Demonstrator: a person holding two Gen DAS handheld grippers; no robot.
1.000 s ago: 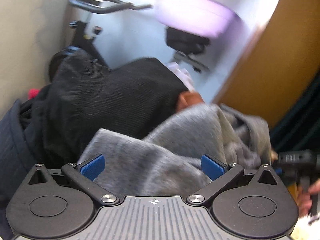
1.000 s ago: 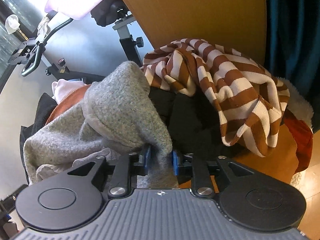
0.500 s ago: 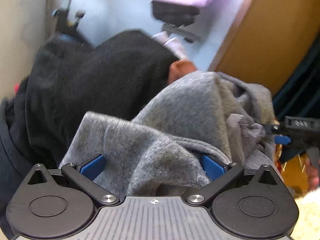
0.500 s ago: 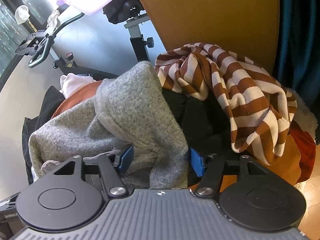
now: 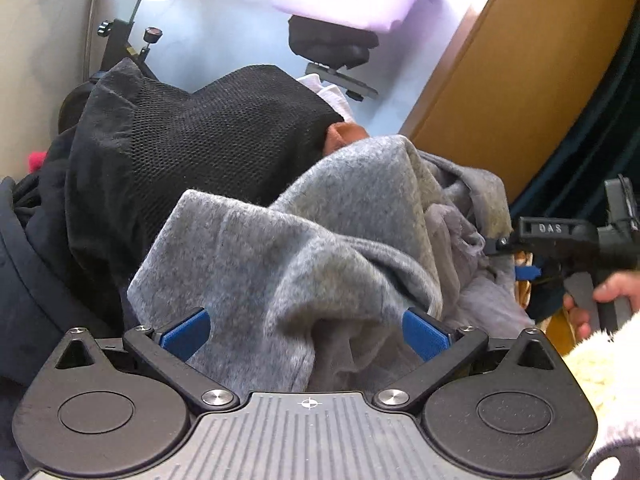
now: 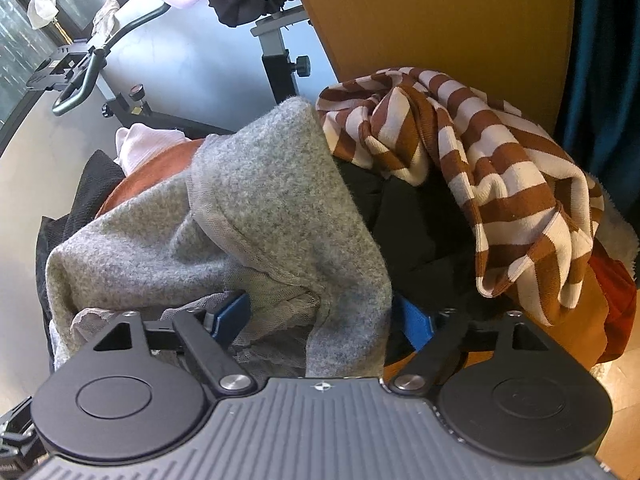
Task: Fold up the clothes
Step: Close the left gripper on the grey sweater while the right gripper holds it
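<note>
One grey sweater [image 5: 320, 240] sits on top of a heap of clothes, bunched and folded over itself, thin grey mesh lining [image 6: 276, 312] showing at its lower edge in the right wrist view.

Right gripper [image 6: 324, 316]: jaws opening, blue pads spread either side of a hanging grey fold. Fold is between the pads; the left pad sits against the mesh lining, but nothing is clamped, so grip is released. The same gripper [image 5: 528, 264] shows at the right edge of the left wrist view, held by a hand [image 5: 596, 300] in a fluffy cream sleeve [image 5: 604, 364], tip near the sweater's far side.

Left gripper [image 5: 306, 330]: jaws wide, pads apart, sweater bulk lying between them and over the base. Not pinching.

Around the sweater:
- black mesh garment [image 5: 200, 144] behind and left of it
- dark navy jacket [image 5: 28, 280] at far left
- rust-orange cloth [image 6: 160, 172] and a white piece [image 6: 136, 144] behind it
- brown-and-white striped top [image 6: 500, 176] draped to the right, over black fabric [image 6: 404, 224]
- red cloth [image 6: 616, 308] at far right

Background: exercise bike [image 6: 92, 72], wooden panel [image 5: 516, 76], teal curtain [image 6: 604, 60].
</note>
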